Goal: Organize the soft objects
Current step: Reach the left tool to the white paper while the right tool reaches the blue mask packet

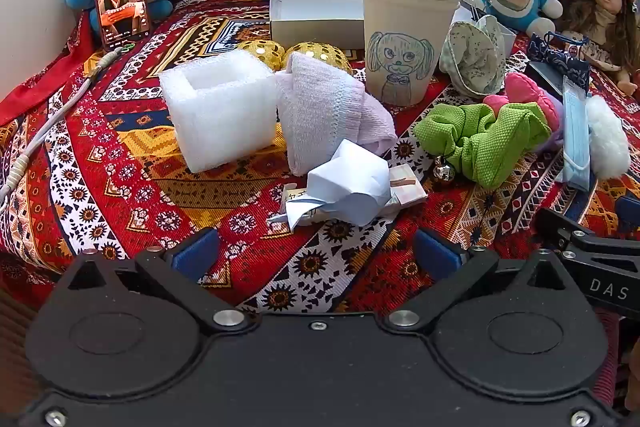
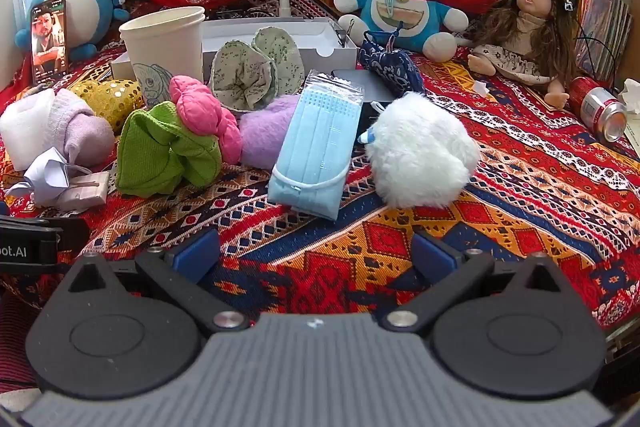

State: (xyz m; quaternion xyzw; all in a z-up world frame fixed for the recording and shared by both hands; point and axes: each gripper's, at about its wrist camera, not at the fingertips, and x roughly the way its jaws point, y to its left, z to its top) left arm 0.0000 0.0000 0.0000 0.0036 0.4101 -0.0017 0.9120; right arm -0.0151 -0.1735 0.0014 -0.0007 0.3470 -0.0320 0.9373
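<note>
"Since both grippers' fingers stood wide apart and empty, which came first?" asked one.

"The green scrunchie (image 2: 168, 151), lying beside the face-mask pack (image 2: 316, 147); the right gripper (image 2: 316, 259) should pinch one fold," said the other.

"das" on the right gripper (image 1: 600, 267), "oot.ai" on the left gripper (image 2: 24, 247)
</note>
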